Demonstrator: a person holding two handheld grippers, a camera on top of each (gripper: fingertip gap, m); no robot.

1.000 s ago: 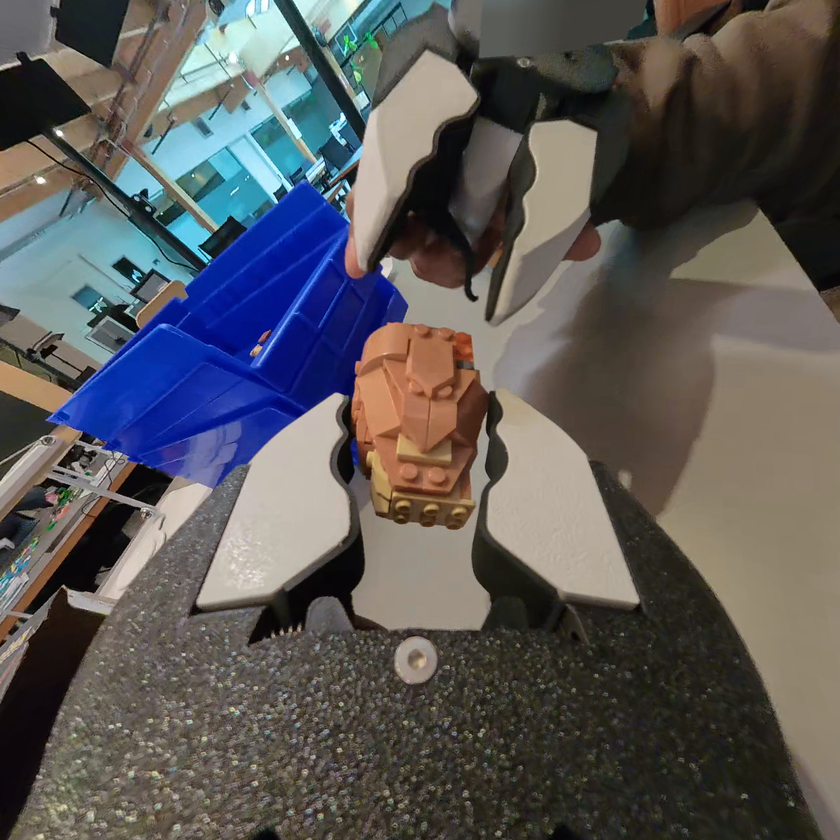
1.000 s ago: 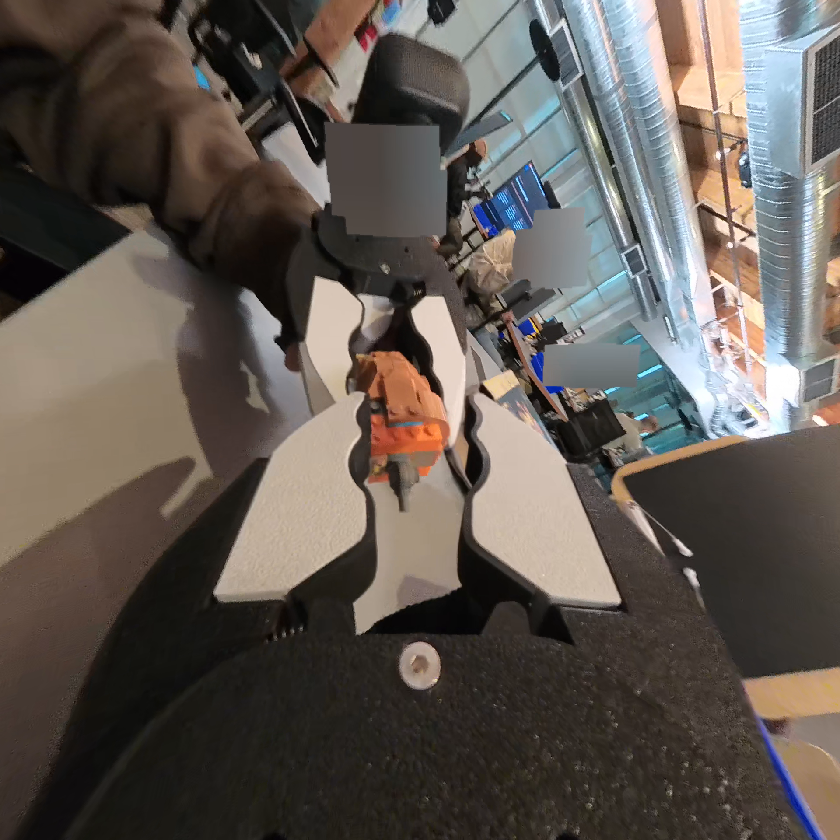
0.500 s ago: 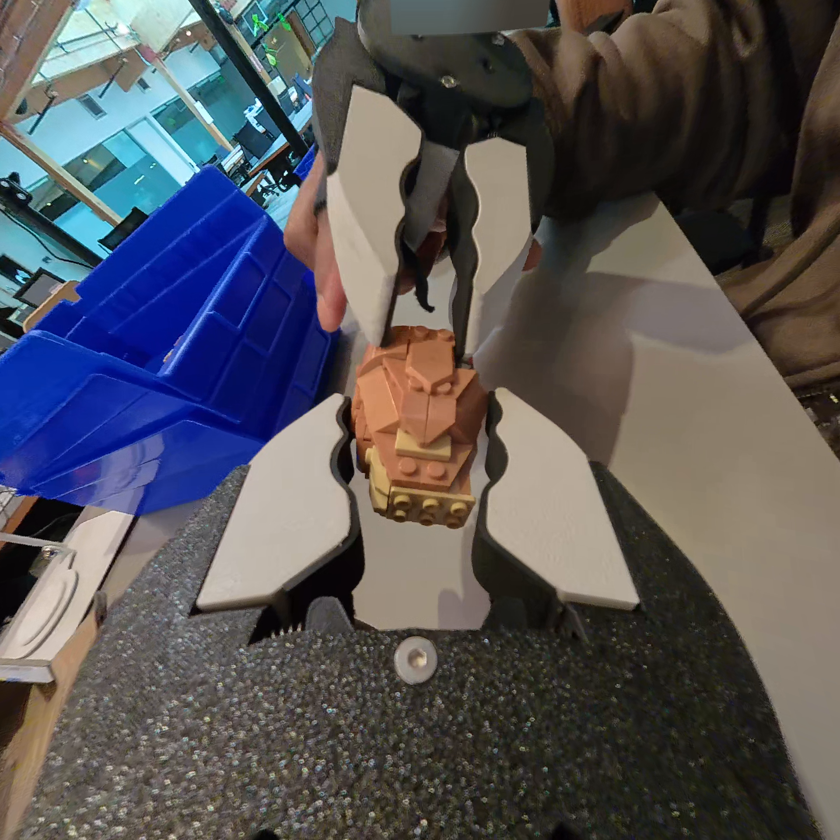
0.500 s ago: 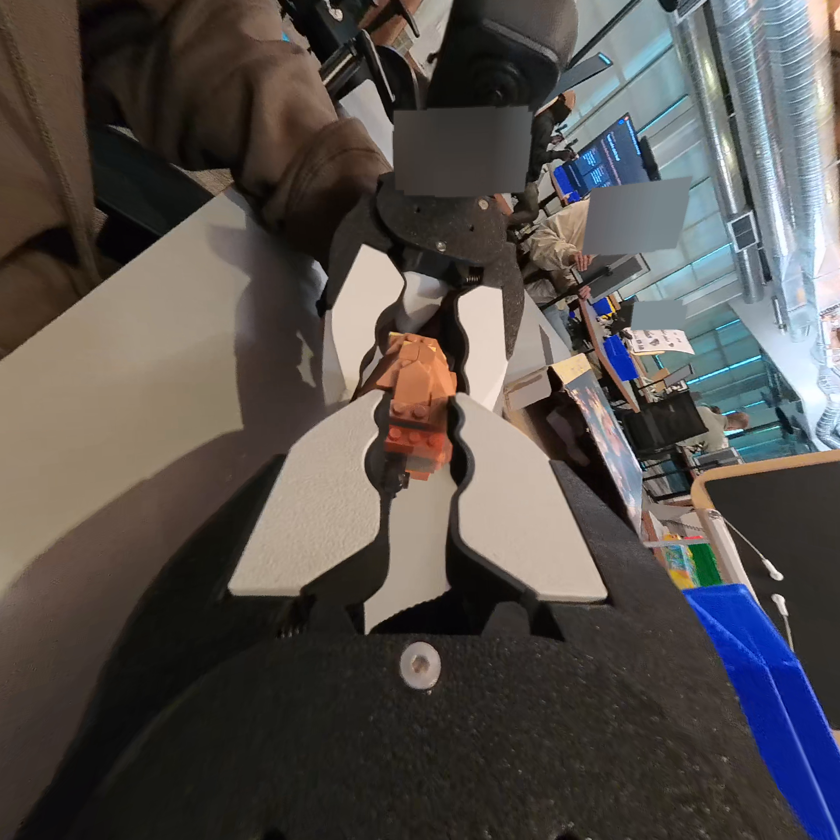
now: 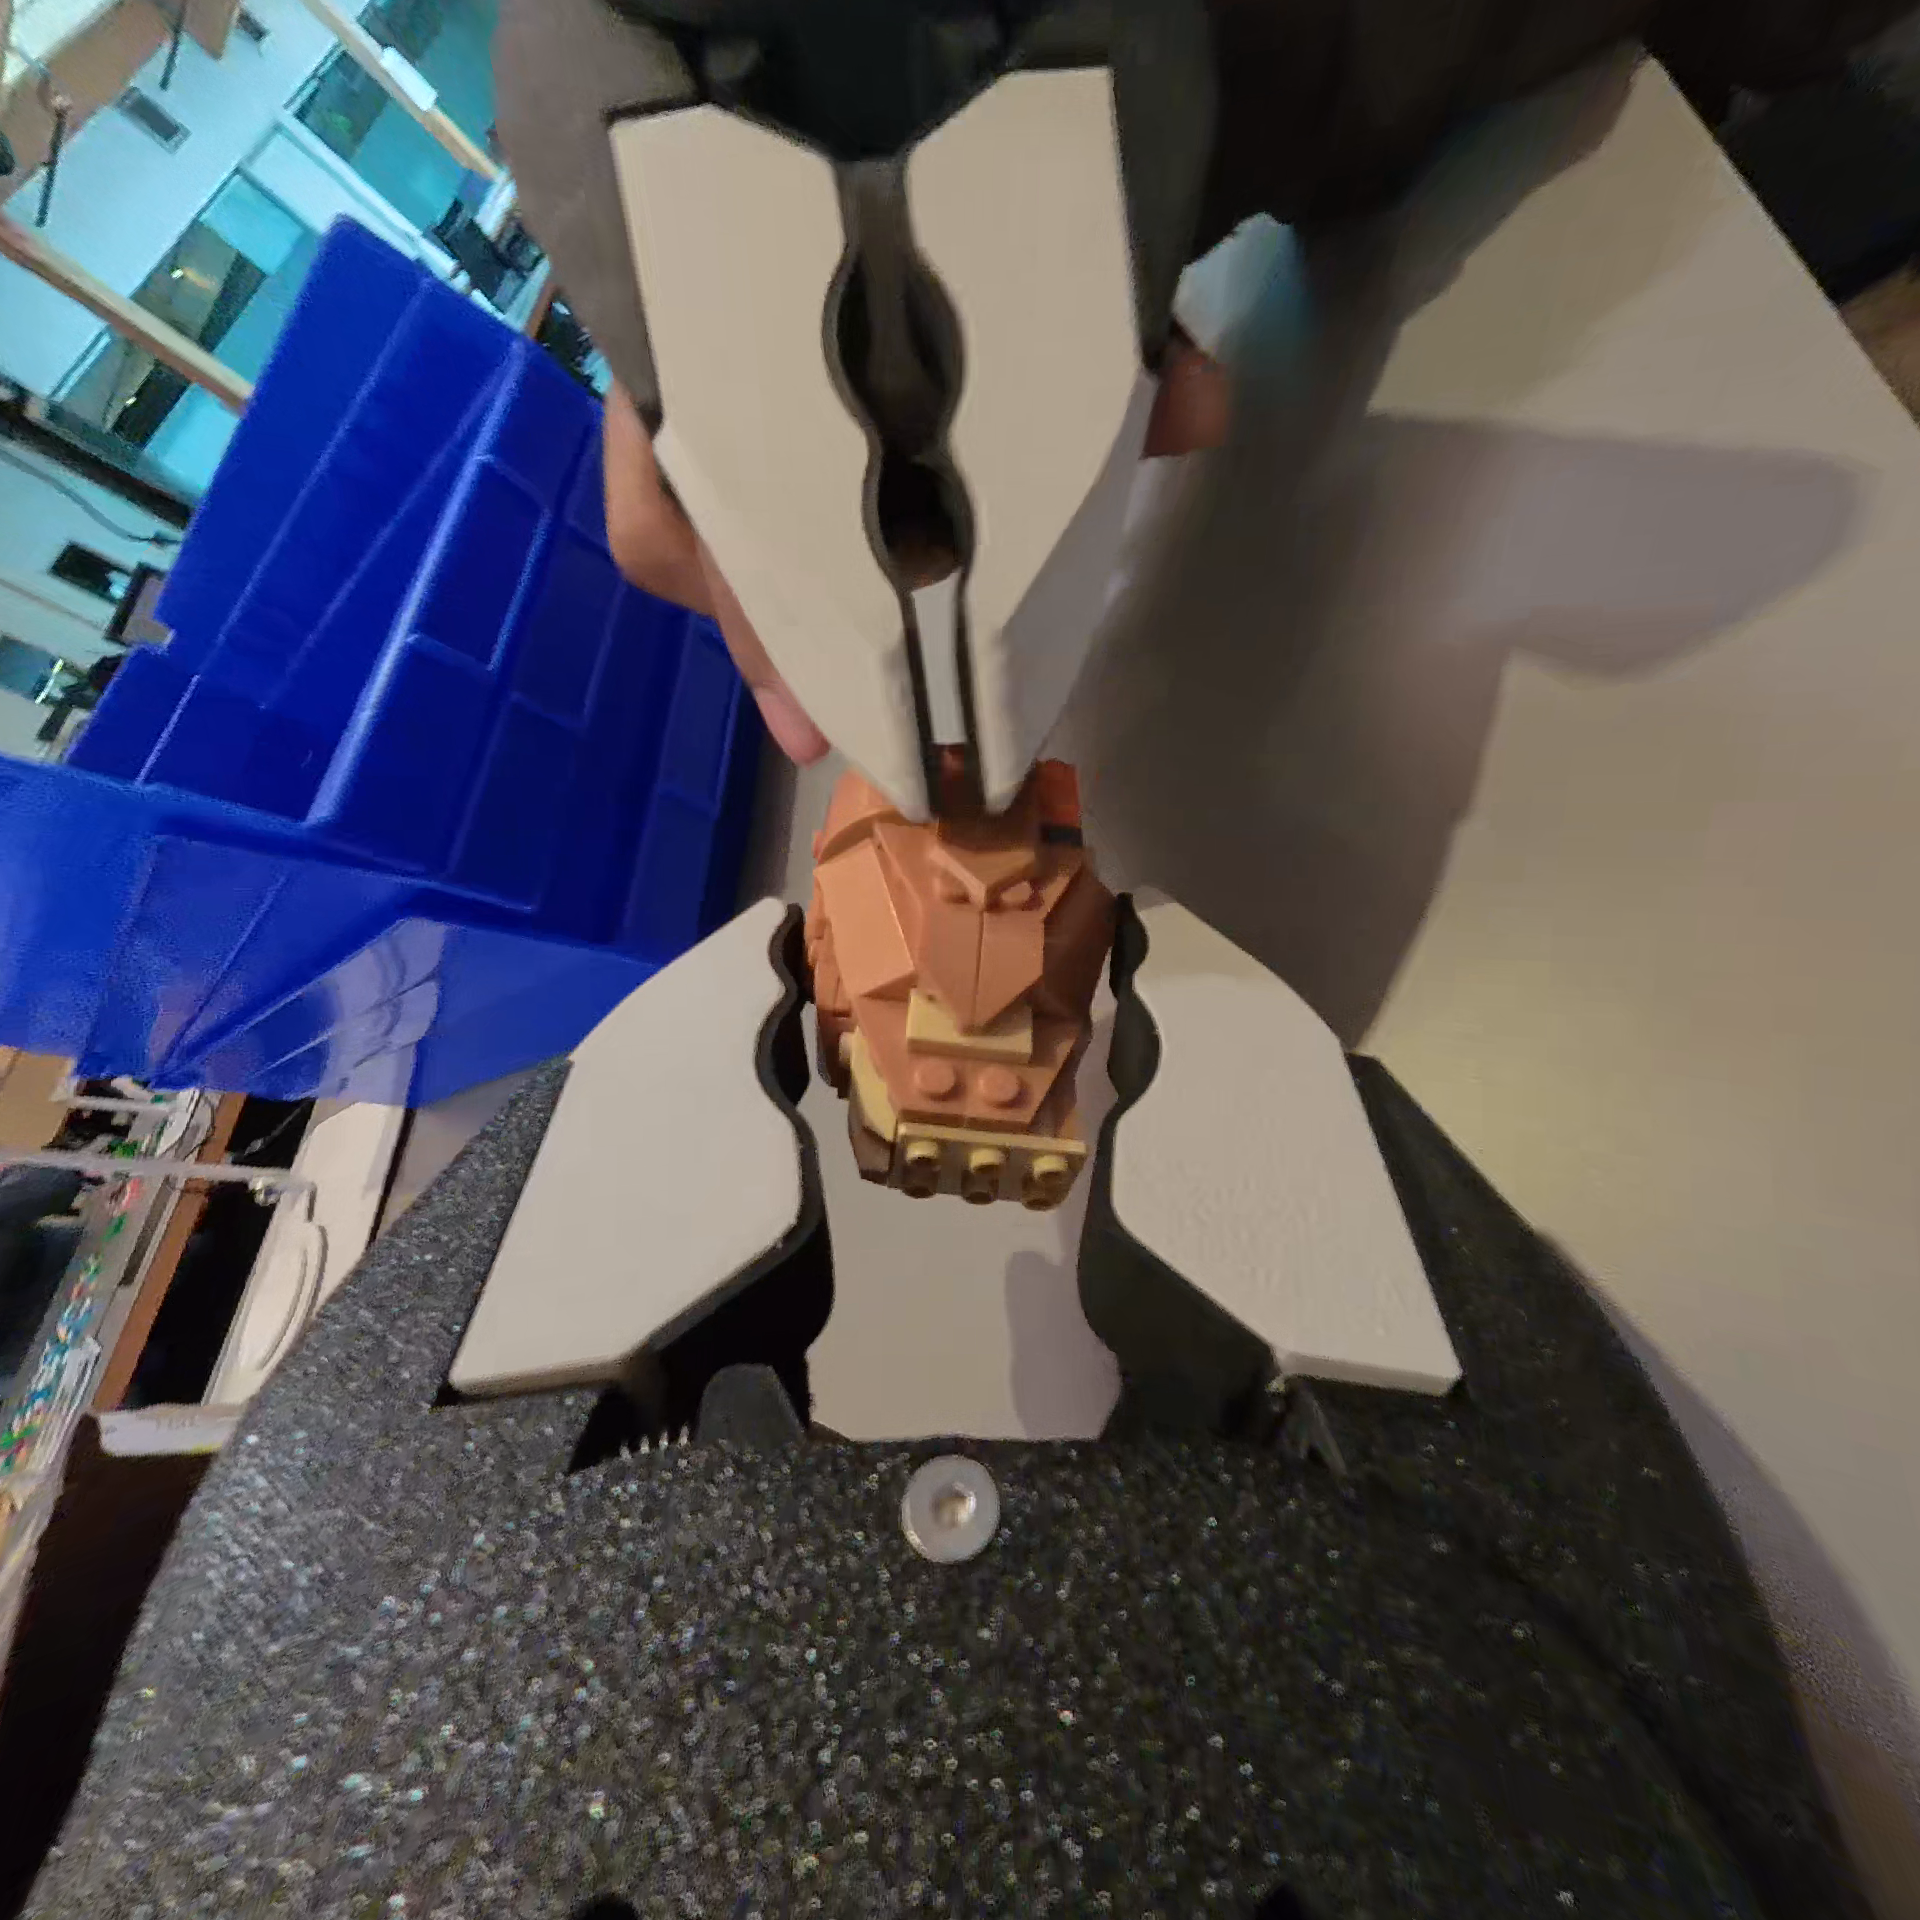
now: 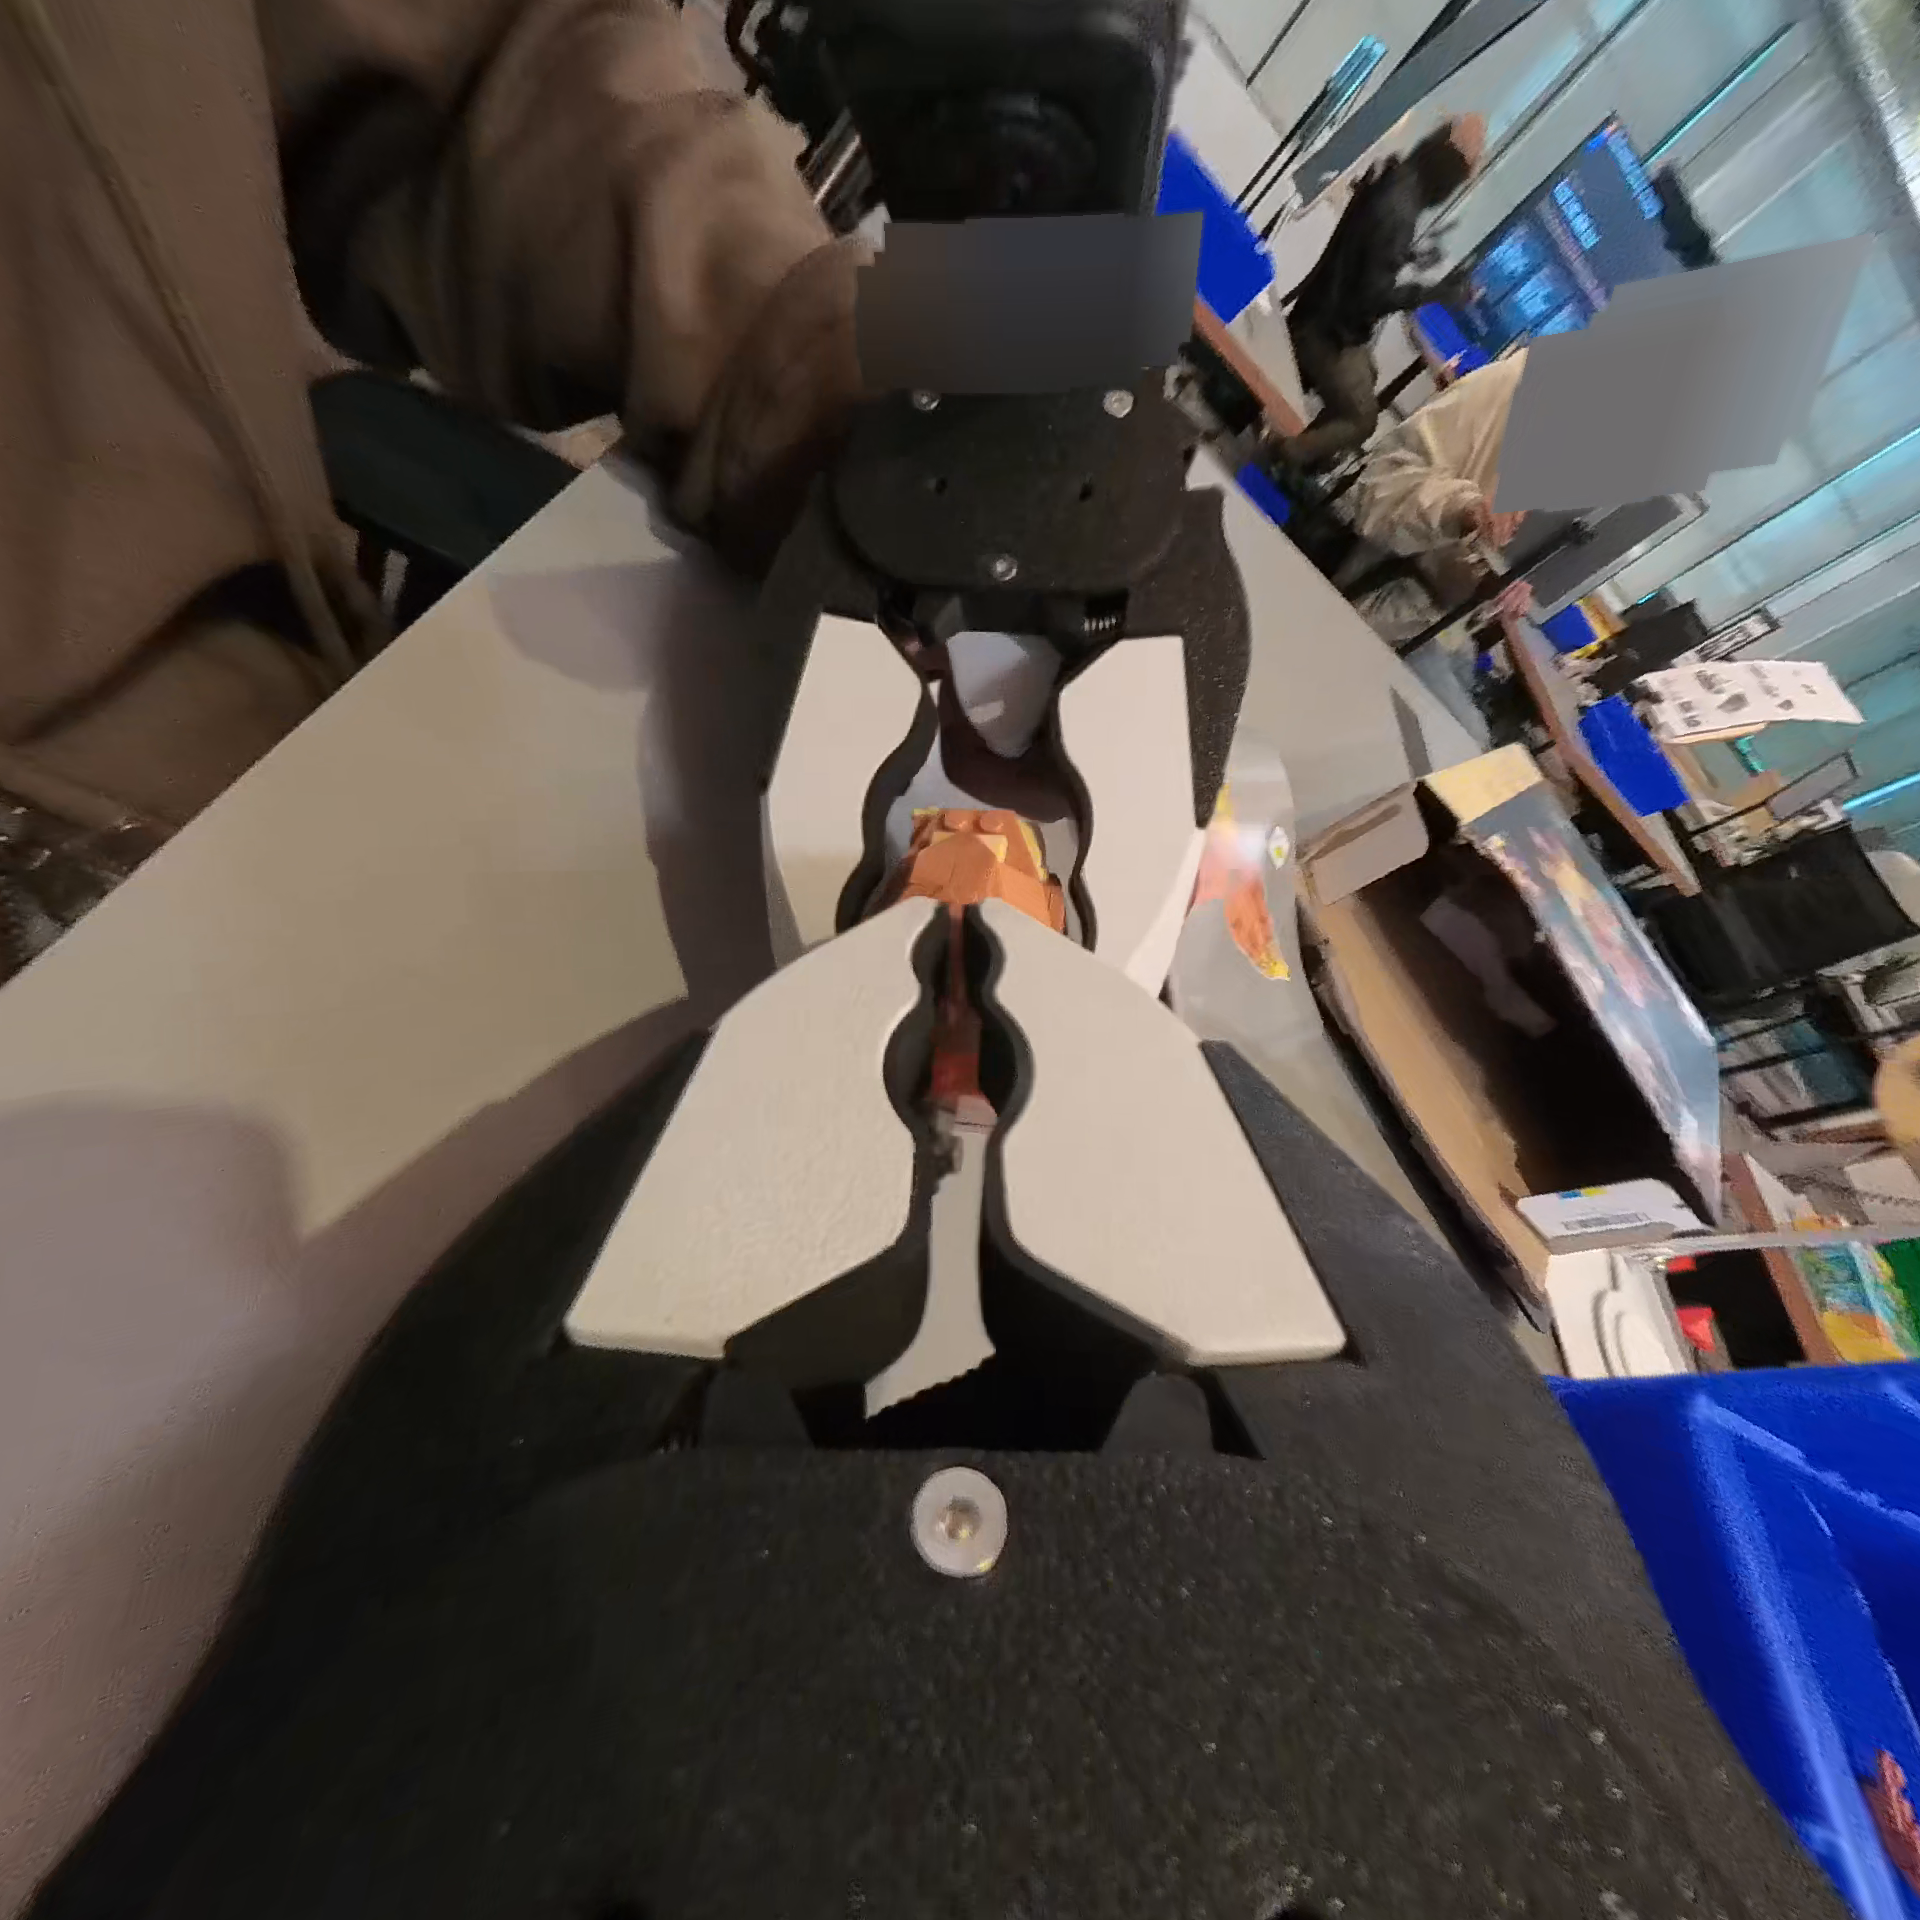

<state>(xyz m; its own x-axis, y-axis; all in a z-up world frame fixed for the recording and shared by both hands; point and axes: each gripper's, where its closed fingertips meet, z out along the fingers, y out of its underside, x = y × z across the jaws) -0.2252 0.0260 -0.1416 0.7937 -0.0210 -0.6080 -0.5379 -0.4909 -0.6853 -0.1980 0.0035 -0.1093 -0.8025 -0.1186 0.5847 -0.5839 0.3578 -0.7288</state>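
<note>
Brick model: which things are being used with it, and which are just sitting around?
In use:
brick model
left gripper, jaws clamped on the model's sides
right gripper, jaws pinching the model's far end

Just lying about:
blue bins
cardboard box

blue bins [image 5: 395, 665] wall the left; white table [image 5: 1558, 831] right lies open.

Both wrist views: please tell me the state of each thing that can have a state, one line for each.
Left gripper: shut on the brick model, holding it by its sides above the table.
Right gripper: shut on the far end of the brick model.
Brick model: assembled, held between both grippers, off the table.
Blue bins: stacked and tilted beside the table; contents not visible.
Cardboard box: open.
</note>
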